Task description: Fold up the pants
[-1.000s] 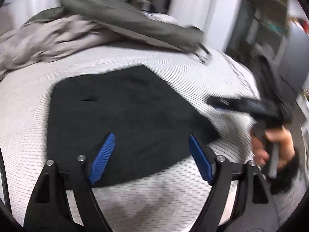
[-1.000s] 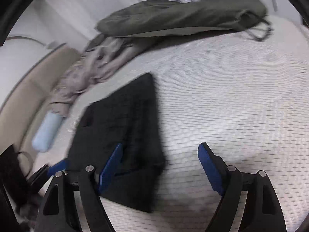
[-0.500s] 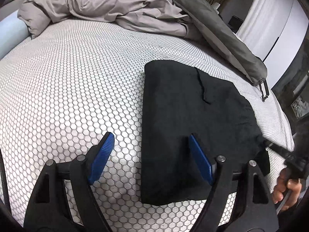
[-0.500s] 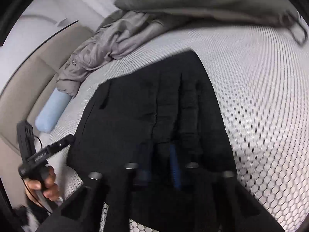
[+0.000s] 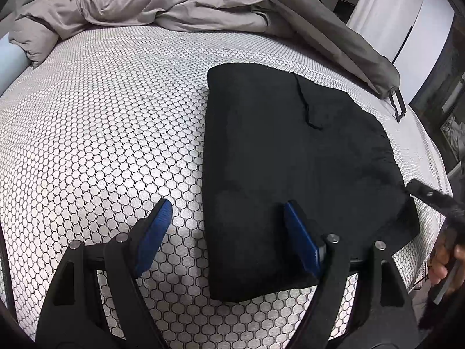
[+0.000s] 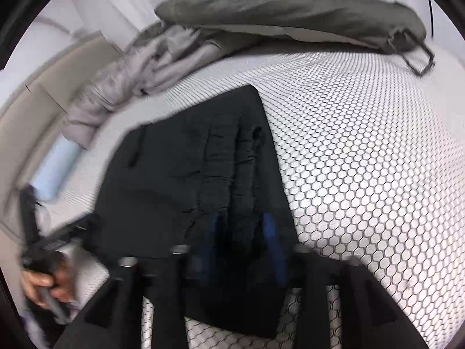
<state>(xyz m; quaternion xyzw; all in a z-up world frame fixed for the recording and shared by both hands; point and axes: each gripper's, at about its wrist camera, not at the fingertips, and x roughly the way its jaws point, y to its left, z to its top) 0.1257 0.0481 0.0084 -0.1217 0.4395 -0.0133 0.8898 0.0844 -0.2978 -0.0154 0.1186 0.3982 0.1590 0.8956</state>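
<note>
White honeycomb-patterned bedding (image 5: 101,122) fills the left wrist view, with a rumpled grey duvet (image 5: 145,3) at the far edge. Black pants (image 5: 290,160), folded into a flat block, lie right of centre. Above them the left gripper (image 5: 226,232) hangs with jaws spread wide, nothing held, straddling the pants' left edge.

From the right wrist, the pants (image 6: 180,168) lie centre-left. Blurred, the right gripper (image 6: 241,241) has its jaws opening, with bunched pants fabric between them.
</note>
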